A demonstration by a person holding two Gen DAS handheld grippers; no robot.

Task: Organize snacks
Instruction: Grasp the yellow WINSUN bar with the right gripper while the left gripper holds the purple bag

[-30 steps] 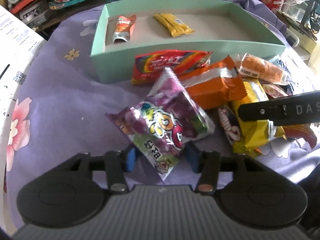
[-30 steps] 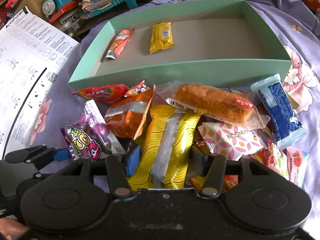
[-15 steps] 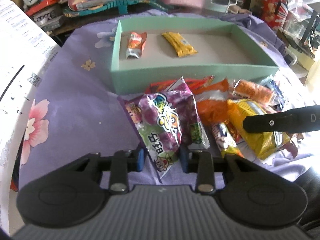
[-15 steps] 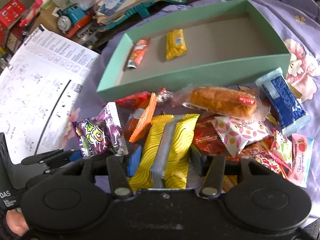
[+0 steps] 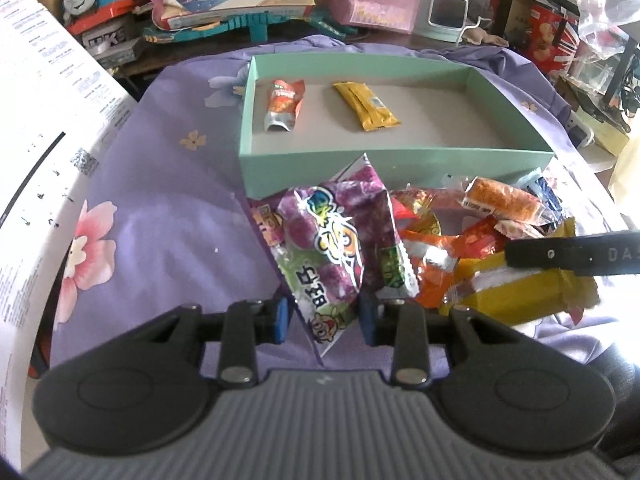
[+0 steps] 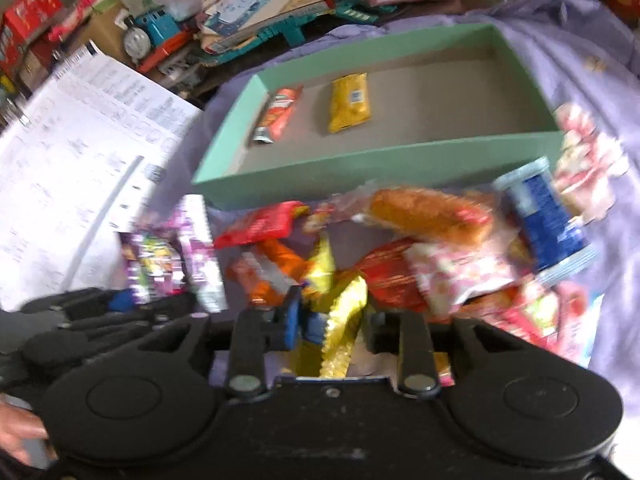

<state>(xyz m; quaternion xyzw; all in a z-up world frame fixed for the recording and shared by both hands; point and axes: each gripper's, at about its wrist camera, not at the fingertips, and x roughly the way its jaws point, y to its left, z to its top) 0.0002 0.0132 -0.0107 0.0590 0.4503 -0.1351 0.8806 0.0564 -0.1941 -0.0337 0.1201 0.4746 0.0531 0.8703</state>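
A purple flowered cloth (image 5: 168,216) covers the table, with a green box (image 5: 400,162) in the upper middle of both views holding two snacks and a loose pile of packets just below it. The left gripper (image 5: 323,319) pinches the bottom corner of a purple candy bag (image 5: 340,240), lower centre of its view. The right gripper (image 6: 332,322) is closing on a crumpled yellow packet (image 6: 340,320). Both grips are thin edge holds, so either bag could swing, slip out, or drag neighbouring packets off the pile.
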